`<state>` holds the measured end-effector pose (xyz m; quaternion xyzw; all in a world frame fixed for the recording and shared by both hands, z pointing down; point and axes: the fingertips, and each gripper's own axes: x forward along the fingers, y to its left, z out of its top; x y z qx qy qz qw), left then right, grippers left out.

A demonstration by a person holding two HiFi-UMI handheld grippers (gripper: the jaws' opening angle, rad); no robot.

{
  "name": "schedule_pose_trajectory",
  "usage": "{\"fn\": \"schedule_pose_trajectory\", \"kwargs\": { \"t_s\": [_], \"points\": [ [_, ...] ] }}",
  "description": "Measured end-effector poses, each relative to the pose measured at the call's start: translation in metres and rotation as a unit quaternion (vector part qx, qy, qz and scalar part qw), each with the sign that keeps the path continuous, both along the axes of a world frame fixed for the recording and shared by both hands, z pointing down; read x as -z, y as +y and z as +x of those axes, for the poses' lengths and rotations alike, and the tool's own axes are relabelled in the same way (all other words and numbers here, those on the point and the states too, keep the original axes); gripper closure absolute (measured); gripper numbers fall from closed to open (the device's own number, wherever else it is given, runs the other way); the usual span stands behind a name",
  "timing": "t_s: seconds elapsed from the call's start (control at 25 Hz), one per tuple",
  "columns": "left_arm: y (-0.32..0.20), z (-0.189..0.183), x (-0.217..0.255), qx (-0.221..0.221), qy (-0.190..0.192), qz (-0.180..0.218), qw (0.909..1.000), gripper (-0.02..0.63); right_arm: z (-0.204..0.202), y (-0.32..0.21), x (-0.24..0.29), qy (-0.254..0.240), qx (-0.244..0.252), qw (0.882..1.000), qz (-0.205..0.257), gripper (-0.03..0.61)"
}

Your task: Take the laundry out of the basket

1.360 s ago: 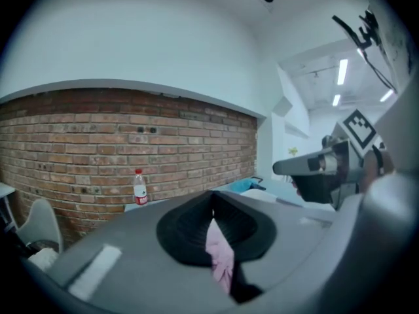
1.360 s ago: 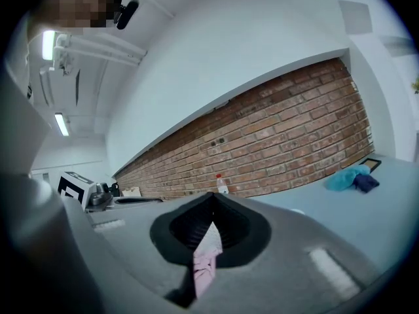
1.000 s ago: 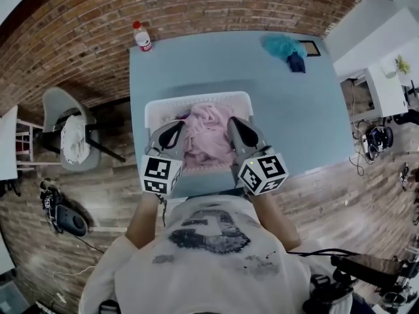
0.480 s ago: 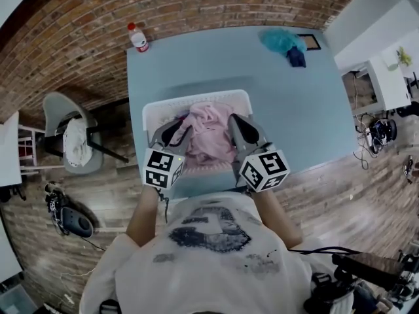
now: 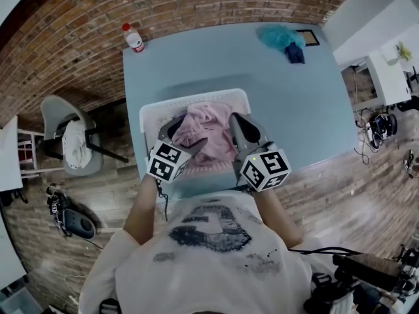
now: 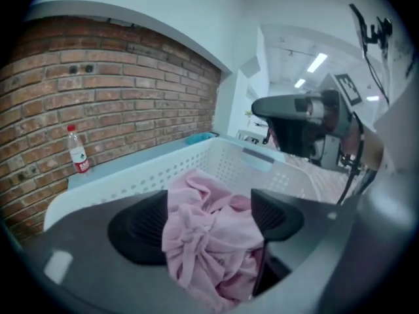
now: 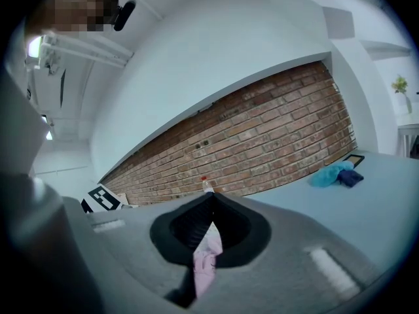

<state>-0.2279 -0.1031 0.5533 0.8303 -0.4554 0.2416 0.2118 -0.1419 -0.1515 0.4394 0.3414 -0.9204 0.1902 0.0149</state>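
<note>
Change sits with the left hand-held gripper (image 5: 184,138): a second ago its jaws were pressed together over the basket (image 5: 196,101), and now they are spreading, opening as it leans in over the heap. Its own view shows the two pads (image 6: 141,231) standing apart with a bunched fold of the pink laundry (image 6: 209,241) lying between them, inside the basket and not squeezed by either pad. The right hand-held gripper (image 7: 209,208) has not altered. Its jaws stay together, clamped on a thin strip of the same pink cloth that hangs down from the pinch at the basket's right-hand side.

The laundry itself looks little moved. It remains heaped in the basket, which stands on the desk (image 5: 294,110) at the edge nearest the person. Beyond the basket, at the far left corner, stands a bottle (image 5: 133,38). Beyond it to the far right lies a teal cloth (image 5: 278,36).

My reading is that the left side is making ready for a fresh, fuller bite on the bundle while the right keeps its hold. The lift out of the basket has not yet begun. With only a narrow strip in the right pinch, the cloth may slide free unless the left closes on a good thickness first.
</note>
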Motion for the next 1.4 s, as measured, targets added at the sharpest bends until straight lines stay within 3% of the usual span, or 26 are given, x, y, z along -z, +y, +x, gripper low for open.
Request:
{"fn": "schedule_pose_trajectory", "kwargs": {
  "t_s": [0.36, 0.72, 1.4],
  "points": [
    [-0.010, 0.012, -0.047, -0.028, 0.017, -0.073, 0.9968, 0.052, 0.010, -0.007, -0.006, 0.002, -0.012, 1.000, -0.007, 0.581],
    [-0.024, 0.008, -0.088, -0.011, -0.007, -0.113, 0.9935, 0.031, 0.013, -0.014, -0.010, 0.007, -0.008, 1.000, -0.011, 0.581],
    [-0.040, 0.008, -0.137, 0.054, 0.025, -0.167, 0.9841, 0.031, 0.016, -0.022, -0.022, 0.009, 0.000, 1.000, -0.024, 0.581]
  ]
}}
